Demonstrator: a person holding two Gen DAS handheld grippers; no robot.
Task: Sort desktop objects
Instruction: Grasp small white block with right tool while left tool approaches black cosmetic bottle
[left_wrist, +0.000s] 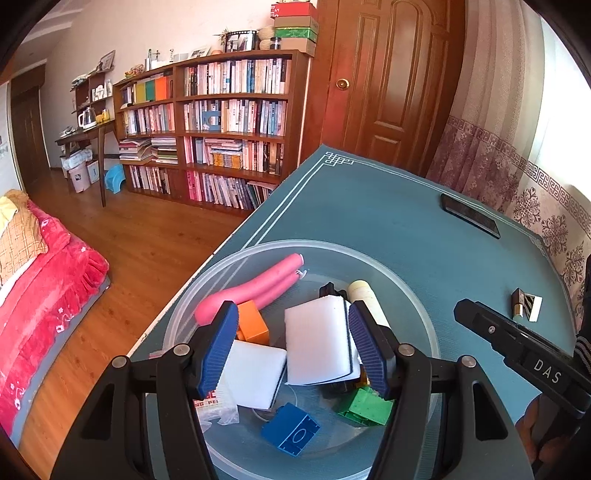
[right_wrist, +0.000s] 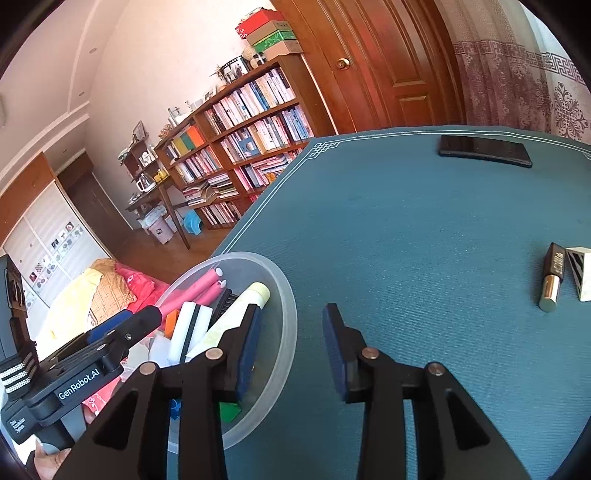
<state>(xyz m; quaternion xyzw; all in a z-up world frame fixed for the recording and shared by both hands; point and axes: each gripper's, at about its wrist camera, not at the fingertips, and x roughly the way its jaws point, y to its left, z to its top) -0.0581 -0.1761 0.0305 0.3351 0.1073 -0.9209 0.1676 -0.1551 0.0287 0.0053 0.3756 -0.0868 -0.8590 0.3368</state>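
A clear plastic bowl (left_wrist: 207, 280) sits at the near left of the teal table mat (left_wrist: 388, 206). It holds a pink tool (left_wrist: 255, 288), an orange block (left_wrist: 253, 325), two white sponges (left_wrist: 317, 339), a cream tube (left_wrist: 365, 295), a green block (left_wrist: 365, 406) and a blue block (left_wrist: 291, 428). My left gripper (left_wrist: 291, 347) is open above the bowl, empty. My right gripper (right_wrist: 291, 350) is open and empty beside the bowl's rim (right_wrist: 288, 295). A lipstick (right_wrist: 553, 277) and a striped white box (right_wrist: 581, 271) lie on the mat to the right.
A black phone (right_wrist: 484, 150) lies at the far side of the mat. The table's left edge drops to a wooden floor (left_wrist: 122, 251). A patterned curtain (left_wrist: 517, 173) hangs behind the table, with a door and bookshelves beyond.
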